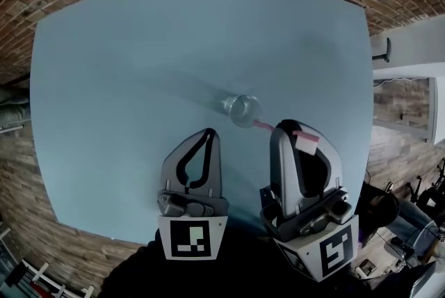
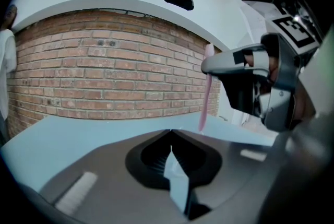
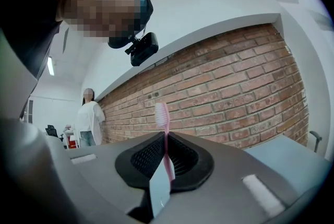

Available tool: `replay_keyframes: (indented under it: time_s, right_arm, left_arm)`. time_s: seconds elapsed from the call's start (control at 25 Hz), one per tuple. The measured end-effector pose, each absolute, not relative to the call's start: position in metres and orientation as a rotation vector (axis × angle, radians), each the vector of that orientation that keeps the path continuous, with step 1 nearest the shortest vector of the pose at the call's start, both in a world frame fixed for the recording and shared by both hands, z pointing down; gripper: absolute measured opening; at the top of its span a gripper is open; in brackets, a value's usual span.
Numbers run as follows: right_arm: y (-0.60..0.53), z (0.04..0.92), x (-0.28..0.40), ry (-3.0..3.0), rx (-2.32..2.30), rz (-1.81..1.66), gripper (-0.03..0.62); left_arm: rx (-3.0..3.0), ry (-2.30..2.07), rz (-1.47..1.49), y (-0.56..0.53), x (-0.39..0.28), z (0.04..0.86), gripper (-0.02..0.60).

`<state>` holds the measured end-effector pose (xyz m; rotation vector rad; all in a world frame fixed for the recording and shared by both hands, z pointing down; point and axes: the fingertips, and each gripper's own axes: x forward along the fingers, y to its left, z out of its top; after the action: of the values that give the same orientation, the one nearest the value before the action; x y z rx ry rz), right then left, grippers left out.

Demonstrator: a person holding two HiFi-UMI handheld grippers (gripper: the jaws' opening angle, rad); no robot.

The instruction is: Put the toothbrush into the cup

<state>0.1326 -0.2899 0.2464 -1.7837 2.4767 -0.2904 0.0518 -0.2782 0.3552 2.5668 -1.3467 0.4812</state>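
Head view looks down on a pale blue table (image 1: 139, 81) with 1 clear cup (image 1: 243, 109) standing near its middle. The right gripper (image 1: 292, 128) is just beside the cup on the near right, its 2 jaws pinching a pink toothbrush (image 1: 306, 139). From above, the brush's bristle end shows over the gripper and its lower end shows at the cup's rim; whether that end is inside the cup I cannot tell. In the right gripper view the toothbrush stands upright between the pressed pads, bristles on top, with a brick wall (image 3: 235, 92) behind and a person in white (image 3: 90, 118) far off at left. The left gripper (image 1: 207, 133) is near the cup on its left, apart from it. In the left gripper view its jaws are pressed together at the tips with nothing between them, and the toothbrush hangs straight down from the right gripper at right, over the table
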Motion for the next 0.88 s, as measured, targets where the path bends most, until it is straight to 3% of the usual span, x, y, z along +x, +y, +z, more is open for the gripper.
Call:
replay_keyframes:
  time_s: [0.88]
  right_arm:
    - [-0.303, 0.308, 0.117, 2.546, -1.774, -0.379, 0.02]
  left_arm:
    - [2.51, -1.353, 0.512, -0.288, 0.043, 0.386, 0.008]
